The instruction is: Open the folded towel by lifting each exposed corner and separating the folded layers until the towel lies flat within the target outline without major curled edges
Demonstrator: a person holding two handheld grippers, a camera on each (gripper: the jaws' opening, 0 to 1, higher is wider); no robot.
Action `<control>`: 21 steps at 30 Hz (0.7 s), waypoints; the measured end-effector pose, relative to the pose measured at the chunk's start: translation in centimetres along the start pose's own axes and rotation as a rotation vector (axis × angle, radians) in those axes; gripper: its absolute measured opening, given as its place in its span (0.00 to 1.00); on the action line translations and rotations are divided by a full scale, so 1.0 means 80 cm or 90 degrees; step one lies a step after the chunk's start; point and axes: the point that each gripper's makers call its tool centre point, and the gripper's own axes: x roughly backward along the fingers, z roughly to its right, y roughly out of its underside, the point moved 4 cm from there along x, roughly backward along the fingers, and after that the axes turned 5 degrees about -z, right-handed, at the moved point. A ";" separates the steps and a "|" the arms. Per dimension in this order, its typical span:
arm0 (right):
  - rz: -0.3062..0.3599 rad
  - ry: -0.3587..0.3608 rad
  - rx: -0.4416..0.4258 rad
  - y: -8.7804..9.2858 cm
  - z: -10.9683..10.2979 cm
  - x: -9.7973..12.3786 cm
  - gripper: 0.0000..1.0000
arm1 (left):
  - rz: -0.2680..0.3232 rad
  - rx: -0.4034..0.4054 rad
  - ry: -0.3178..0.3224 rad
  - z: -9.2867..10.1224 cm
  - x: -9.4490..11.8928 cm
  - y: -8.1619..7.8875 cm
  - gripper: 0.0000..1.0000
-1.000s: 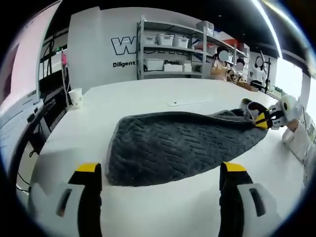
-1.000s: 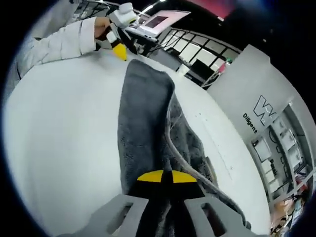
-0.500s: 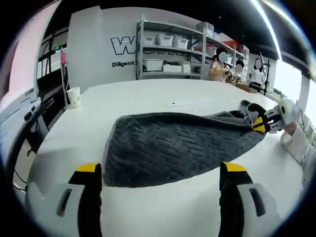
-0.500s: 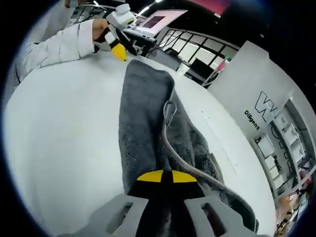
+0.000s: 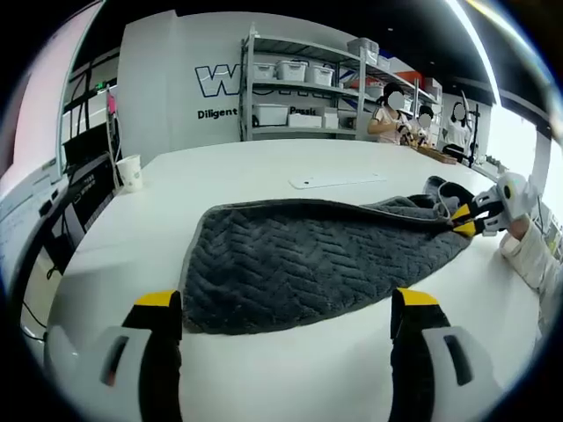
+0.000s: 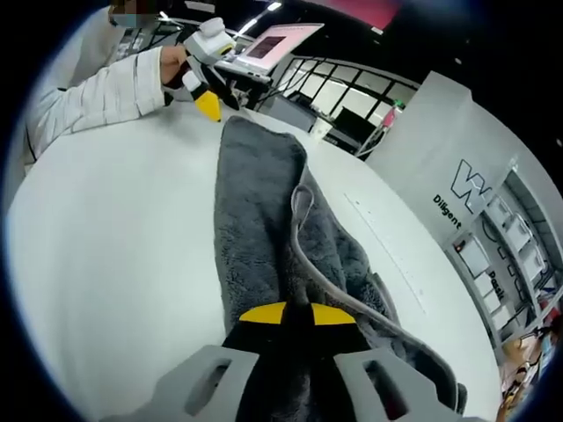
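Right gripper [image 6: 297,314] jaws clamp the grey towel [image 5: 317,259] at its far end; left gripper [image 5: 286,303] jaws wide, just beside the near end, white table [image 5: 229,176].

The left gripper [image 5: 286,330] hovers low over the near side with its yellow-tipped jaws spread wide apart and nothing between them. The right gripper [image 6: 297,315] has its jaws pressed together, clamped on a fold of grey cloth. It also shows at the far right of the left gripper view [image 5: 471,217]. A white sleeve [image 6: 97,88] leads to the hand [image 6: 174,63] holding the left gripper.
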 end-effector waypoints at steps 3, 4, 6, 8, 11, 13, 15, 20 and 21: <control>0.005 0.001 0.000 -0.005 -0.001 0.006 0.05 | 0.000 0.001 -0.002 -0.002 0.001 0.000 0.97; 0.006 0.001 0.001 -0.006 -0.001 0.007 0.05 | 0.000 0.001 -0.002 -0.002 0.001 0.000 0.97; 0.011 0.003 0.000 -0.009 -0.001 0.010 0.07 | 0.000 0.002 -0.002 -0.003 0.001 -0.001 0.97; 0.018 0.003 -0.001 -0.013 -0.001 0.013 0.07 | 0.000 0.002 -0.003 -0.004 0.001 -0.001 0.97; 0.034 0.013 -0.003 -0.021 0.002 0.019 0.09 | 0.001 0.003 -0.003 -0.004 0.001 -0.002 0.97; 0.044 0.023 -0.007 -0.025 0.006 0.022 0.11 | 0.000 0.002 -0.003 -0.004 0.001 -0.001 0.97; 0.051 0.030 -0.011 -0.028 0.012 0.023 0.14 | 0.000 0.002 -0.003 -0.004 0.000 -0.002 0.97; 0.053 0.037 -0.015 -0.036 0.020 0.020 0.22 | 0.001 0.003 -0.003 -0.004 0.001 -0.002 0.97; 0.054 0.036 -0.015 -0.037 0.021 0.020 0.23 | 0.001 0.003 -0.003 -0.004 0.001 -0.002 0.97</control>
